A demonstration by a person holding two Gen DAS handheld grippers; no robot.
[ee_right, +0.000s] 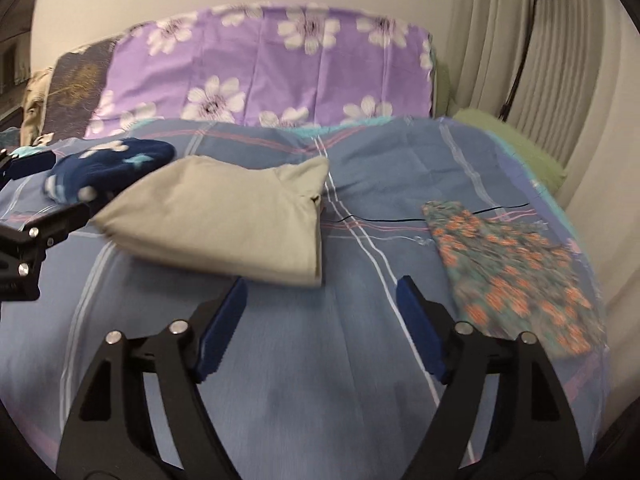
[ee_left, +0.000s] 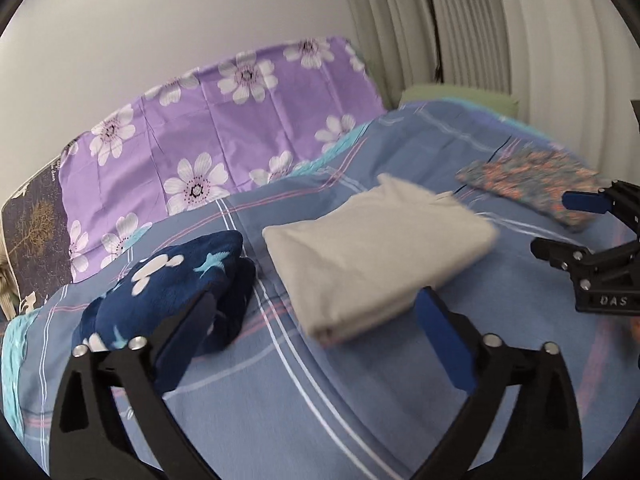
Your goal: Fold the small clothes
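A folded beige garment (ee_left: 380, 240) (ee_right: 224, 220) lies flat in the middle of the bed. My left gripper (ee_left: 316, 300) is open wide just in front of its near edge, and the pads touch nothing. My right gripper (ee_right: 322, 282) is open too, over bare sheet just short of the garment's near right corner, with nothing between its fingers. A folded navy fleece piece with white and pale blue shapes (ee_left: 172, 280) (ee_right: 112, 164) sits left of the beige garment. A flat floral cloth (ee_left: 532, 184) (ee_right: 516, 264) lies to the right.
The bed carries a blue plaid sheet (ee_left: 280, 400) (ee_right: 320, 360). A purple flowered cover (ee_left: 224, 120) (ee_right: 272, 72) stands along the wall behind. A green pillow (ee_right: 516, 144) and pale curtains (ee_right: 560, 80) are at the right, with a black stand (ee_right: 524, 40) before them.
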